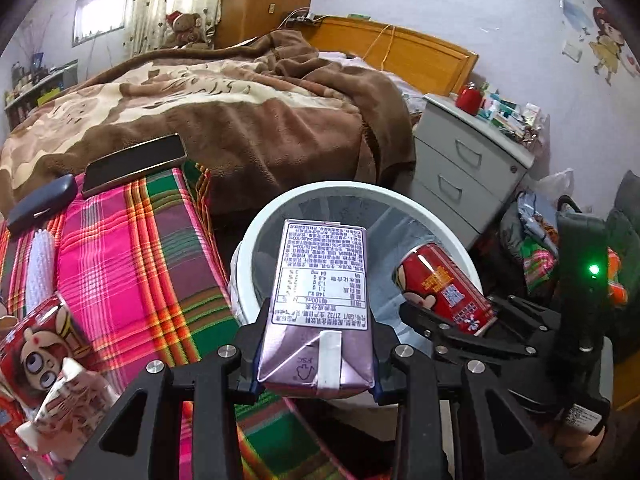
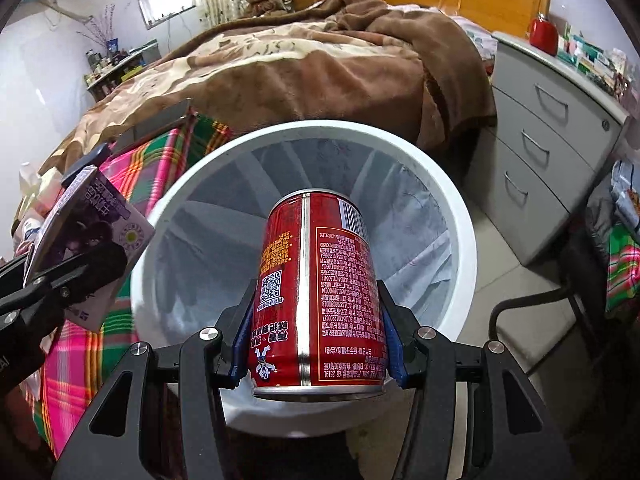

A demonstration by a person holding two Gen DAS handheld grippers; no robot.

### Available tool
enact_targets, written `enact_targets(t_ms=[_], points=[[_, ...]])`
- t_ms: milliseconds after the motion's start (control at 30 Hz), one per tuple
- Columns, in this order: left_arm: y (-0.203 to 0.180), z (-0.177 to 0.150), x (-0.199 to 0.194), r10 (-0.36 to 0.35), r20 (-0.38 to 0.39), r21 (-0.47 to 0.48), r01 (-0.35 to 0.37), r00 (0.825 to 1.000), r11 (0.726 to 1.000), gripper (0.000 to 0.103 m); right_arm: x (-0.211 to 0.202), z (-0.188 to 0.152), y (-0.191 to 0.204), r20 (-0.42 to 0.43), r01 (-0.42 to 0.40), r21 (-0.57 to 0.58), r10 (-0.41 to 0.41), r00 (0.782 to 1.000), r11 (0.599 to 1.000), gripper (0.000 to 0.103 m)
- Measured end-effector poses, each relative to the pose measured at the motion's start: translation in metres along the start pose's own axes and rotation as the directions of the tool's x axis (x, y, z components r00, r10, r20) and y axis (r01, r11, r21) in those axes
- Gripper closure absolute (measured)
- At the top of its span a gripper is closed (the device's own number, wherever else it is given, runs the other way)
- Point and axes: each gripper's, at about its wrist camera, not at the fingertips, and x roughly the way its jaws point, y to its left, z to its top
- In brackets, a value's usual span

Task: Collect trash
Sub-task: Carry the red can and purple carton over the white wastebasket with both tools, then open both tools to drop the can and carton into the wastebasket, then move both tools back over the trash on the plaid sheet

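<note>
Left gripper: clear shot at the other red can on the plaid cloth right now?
Probably not: the left gripper is shut on the purple carton over the bin; the second red can lies unobstructed.

1. Two grippers: the left gripper (image 1: 316,344) and the right gripper (image 2: 316,332).
2. One purple drink carton (image 1: 320,280).
3. Two red cans: one held can (image 2: 320,288), one can on the checked cloth (image 1: 36,344).
4. One white bin (image 2: 460,216).
5. One phone (image 1: 136,164).
6. One dark case (image 1: 40,204).
7. One teddy bear (image 1: 186,28).
8. One drawer cabinet (image 2: 552,140), three drawers.
</note>
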Motion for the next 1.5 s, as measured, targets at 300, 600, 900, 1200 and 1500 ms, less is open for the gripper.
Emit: enact_targets(t_ms=[300, 600, 900, 1200, 1500], points=[[0.005, 0.004, 0.013, -0.013, -0.023, -0.036, 0.012, 1.0, 0.999, 0.048, -0.006, 0.001, -0.011, 0.017, 0.019, 0.016, -0.019, 1.0, 1.0, 0.038], [0.011, 0.001, -0.008, 0.025, 0.009, -0.042, -0.025, 1.0, 0.999, 0.048, -0.02, 0.003, -0.007, 0.065, 0.028, 0.02, -0.029, 0.997, 0.999, 0.038], [0.035, -0.023, -0.054, 0.074, 0.054, -0.087, -0.069, 0.996, 0.994, 0.048, -0.04, -0.005, 0.013, 0.109, -0.014, 0.003, 0.014, 0.994, 1.0, 0.038], [0.077, -0.061, -0.11, 0.145, 0.116, -0.145, -0.128, 0.982, 0.981, 0.048, -0.056, -0.019, 0.047, 0.151, -0.08, -0.059, 0.088, 0.985, 0.995, 0.038], [0.138, -0.098, -0.159, 0.238, 0.133, -0.219, -0.205, 0.962, 0.954, 0.042, -0.054, -0.035, 0.092, 0.136, -0.167, -0.128, 0.184, 0.973, 0.978, 0.038]])
